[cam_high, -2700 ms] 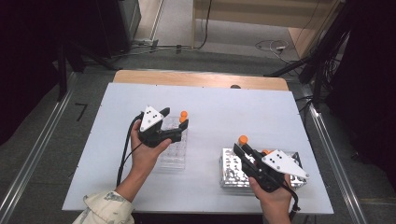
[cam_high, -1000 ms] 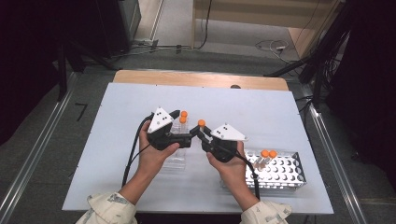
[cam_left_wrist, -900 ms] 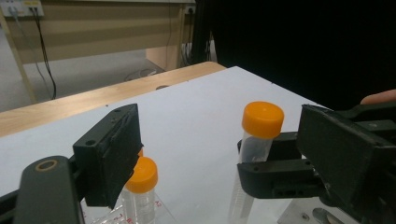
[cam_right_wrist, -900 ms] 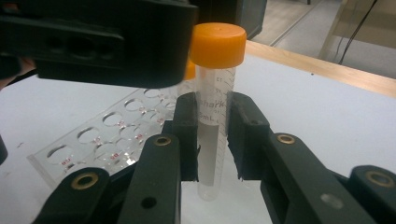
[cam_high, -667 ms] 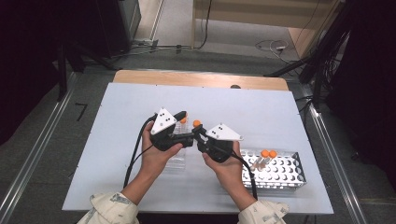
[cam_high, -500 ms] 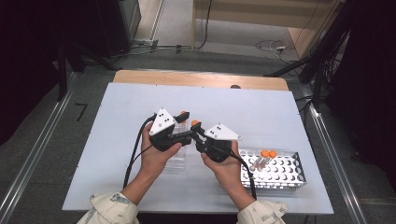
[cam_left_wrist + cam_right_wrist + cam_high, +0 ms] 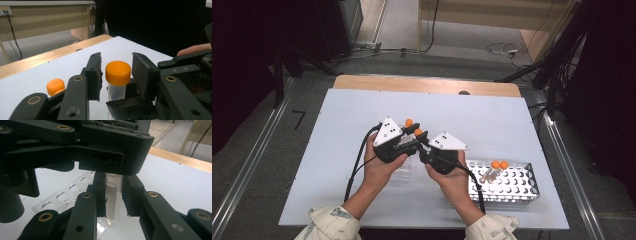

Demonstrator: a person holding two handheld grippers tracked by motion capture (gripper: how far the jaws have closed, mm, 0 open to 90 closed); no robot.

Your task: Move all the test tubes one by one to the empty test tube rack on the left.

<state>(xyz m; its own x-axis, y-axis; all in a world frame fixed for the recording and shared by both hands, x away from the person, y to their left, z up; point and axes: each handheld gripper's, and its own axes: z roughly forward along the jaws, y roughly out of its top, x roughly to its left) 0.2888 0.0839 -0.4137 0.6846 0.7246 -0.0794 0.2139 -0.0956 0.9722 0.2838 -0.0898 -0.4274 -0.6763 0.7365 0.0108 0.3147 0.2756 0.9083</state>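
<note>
Orange-capped tube [image 7: 118,75] clamped in right gripper [image 7: 426,144], left gripper [image 7: 412,136] jaws closing around its cap, perhaps touching, clear rack [image 7: 75,192] beneath.

High view: fixed overhead camera on the person's side, facing forward and down; takes in the whole white table [image 7: 342,150] and floor beyond, from a distance.

Left gripper view: rides on the left gripper [image 7: 116,75], looks low along its jaws across the table toward a wooden edge [image 7: 50,56]; very close.

Right gripper view: rides on the right gripper [image 7: 113,195], looks along its jaws; very close.

Shared by all: the orange-capped tube [image 7: 418,133] [image 7: 118,73] [image 7: 111,200] at table centre.
</note>
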